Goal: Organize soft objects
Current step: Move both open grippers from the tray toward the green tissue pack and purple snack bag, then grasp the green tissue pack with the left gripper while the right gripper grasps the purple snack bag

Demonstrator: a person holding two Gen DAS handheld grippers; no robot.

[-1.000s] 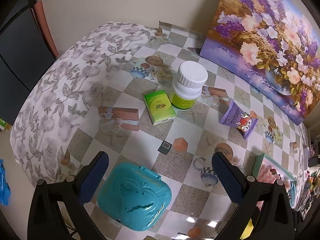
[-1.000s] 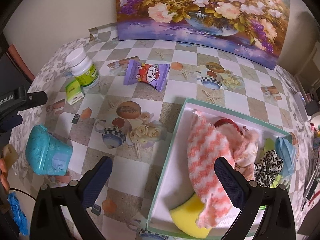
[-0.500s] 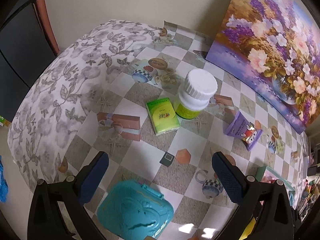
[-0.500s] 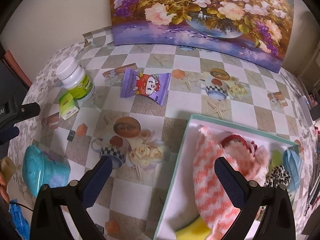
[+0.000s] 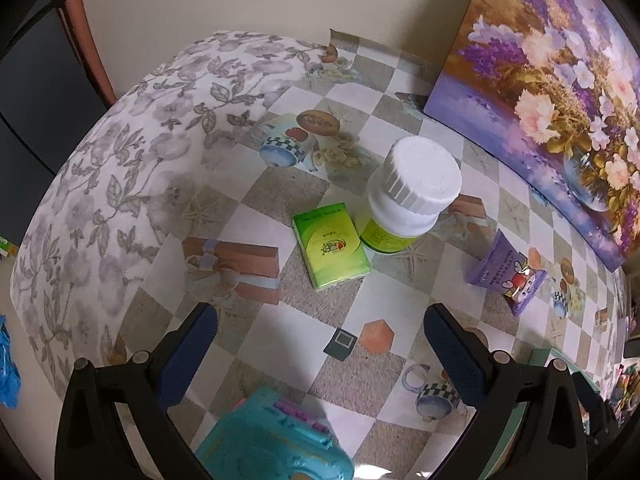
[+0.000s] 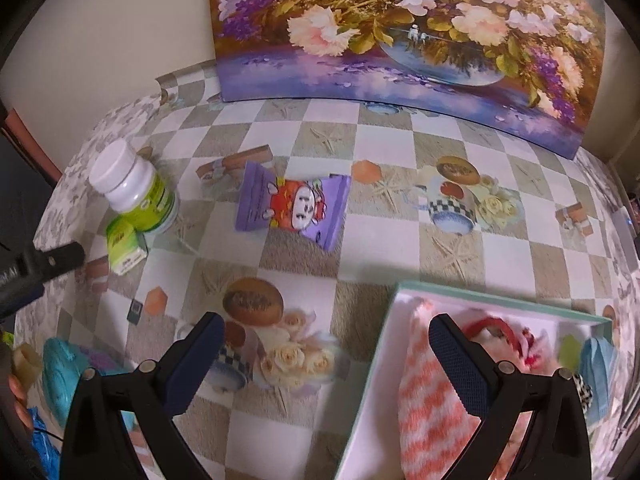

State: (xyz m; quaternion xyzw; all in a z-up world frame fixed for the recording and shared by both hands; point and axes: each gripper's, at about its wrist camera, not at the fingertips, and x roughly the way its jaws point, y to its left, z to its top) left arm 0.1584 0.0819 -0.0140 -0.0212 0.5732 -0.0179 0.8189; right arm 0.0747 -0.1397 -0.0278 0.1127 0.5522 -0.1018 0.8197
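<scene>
Both grippers' fingers (image 5: 196,356) are spread wide and empty. The left gripper (image 5: 320,354) hovers short of the green tissue pack (image 5: 330,251) on the worktop (image 5: 288,344), touching the bottle (image 5: 408,204). Best approach: straddle its narrow sides, clear of the bottle. The right gripper (image 6: 326,360) hovers by the box (image 6: 384,344) of soft items.

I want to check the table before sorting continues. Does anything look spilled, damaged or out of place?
Nothing looks spilled or damaged. The white bottle stands upright with its cap on, the green packet and purple snack bag lie flat, and the box already holds soft items.
</scene>
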